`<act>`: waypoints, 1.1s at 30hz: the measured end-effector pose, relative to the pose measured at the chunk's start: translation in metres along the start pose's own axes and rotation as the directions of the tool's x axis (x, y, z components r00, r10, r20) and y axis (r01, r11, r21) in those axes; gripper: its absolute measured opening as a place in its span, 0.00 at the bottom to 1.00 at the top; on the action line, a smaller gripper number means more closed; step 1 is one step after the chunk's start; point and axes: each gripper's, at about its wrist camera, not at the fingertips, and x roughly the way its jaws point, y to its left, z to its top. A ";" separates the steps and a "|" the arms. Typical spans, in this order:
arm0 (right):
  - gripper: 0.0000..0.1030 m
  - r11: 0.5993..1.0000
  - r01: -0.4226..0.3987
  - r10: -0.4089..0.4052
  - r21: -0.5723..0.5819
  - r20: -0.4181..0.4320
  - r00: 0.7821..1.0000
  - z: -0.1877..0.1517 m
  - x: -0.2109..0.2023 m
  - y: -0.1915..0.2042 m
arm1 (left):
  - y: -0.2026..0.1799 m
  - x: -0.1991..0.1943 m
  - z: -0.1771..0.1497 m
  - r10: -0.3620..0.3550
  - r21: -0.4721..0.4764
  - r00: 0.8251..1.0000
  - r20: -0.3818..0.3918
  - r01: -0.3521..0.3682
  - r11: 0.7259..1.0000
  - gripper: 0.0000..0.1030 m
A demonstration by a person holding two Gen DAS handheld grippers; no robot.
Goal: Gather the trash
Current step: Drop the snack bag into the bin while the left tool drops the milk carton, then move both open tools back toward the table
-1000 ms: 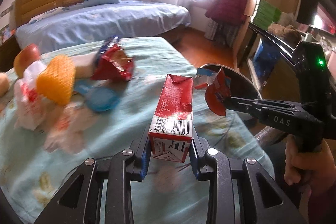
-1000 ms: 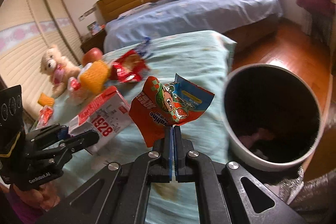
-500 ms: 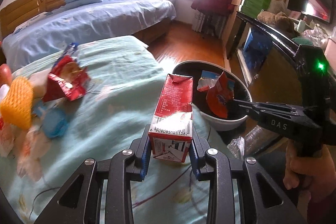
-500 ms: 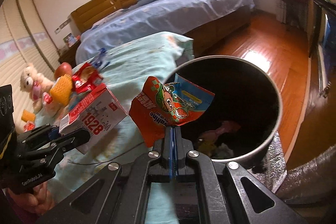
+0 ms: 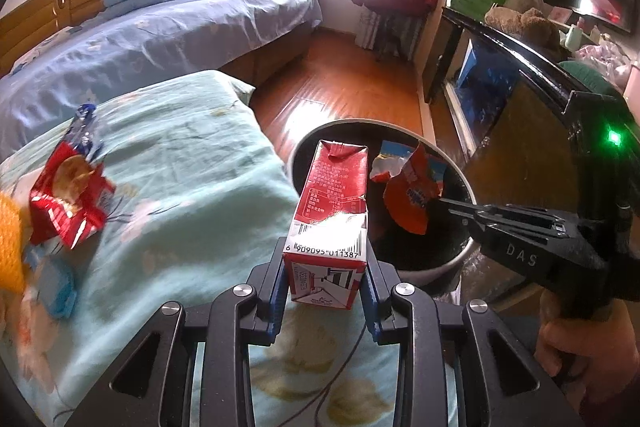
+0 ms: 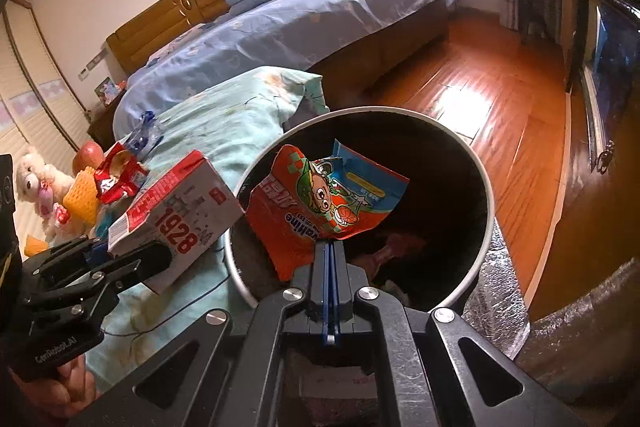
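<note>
Clearly you had both tools angled downward toward the round black trash bin with the pale rim [image 6: 487,211] that stood on the wooden floor at the corner of the bed with the light green floral cover [image 5: 192,163]. Your left gripper [image 5: 325,291] was closed on the red and white milk carton [image 5: 332,219], its blue-padded fingers [image 5: 278,291] pressing both sides near the barcode end, so the carton stuck out forward with its folded top over the near edge of the bin. In the right wrist view that carton [image 6: 176,215] hung tilted just beside the bin's left rim, above the bed cover. Your right gripper [image 6: 329,251] was pinched fully together on the lower edge of the crumpled orange and blue snack wrapper [image 6: 324,211], which hung above the bin's dark opening. Your right hand [image 5: 580,343] was wrapped round that tool's black handle, low at the right. A torn red snack packet [image 5: 68,203] lay on the bed cover, well apart from the bin.
</note>
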 end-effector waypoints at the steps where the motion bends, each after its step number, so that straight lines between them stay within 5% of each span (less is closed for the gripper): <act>1: 0.00 1.000 0.005 -0.005 0.001 -0.002 1.000 0.001 0.001 -0.002 | -0.001 0.002 0.002 0.000 0.001 1.000 -0.002 0.000 1.000 0.29; 24: 0.02 0.998 0.046 -0.045 0.049 -0.032 0.999 0.015 0.016 -0.026 | -0.013 0.037 0.029 -0.009 0.011 0.999 -0.038 0.009 1.000 0.32; 28: 0.10 0.997 0.043 -0.042 0.069 -0.017 0.999 0.016 0.012 -0.027 | -0.013 0.030 0.025 -0.003 0.018 1.000 -0.026 0.003 1.000 0.48; 32: 0.47 0.996 0.041 -0.041 0.079 -0.002 0.999 0.015 0.008 -0.024 | -0.005 0.016 0.014 0.003 -0.010 1.000 -0.013 -0.003 1.000 0.49; 33: 0.49 0.996 0.036 -0.037 0.079 0.004 0.999 0.014 0.006 -0.021 | -0.003 0.013 0.010 0.005 -0.020 1.000 -0.012 -0.005 1.000 0.50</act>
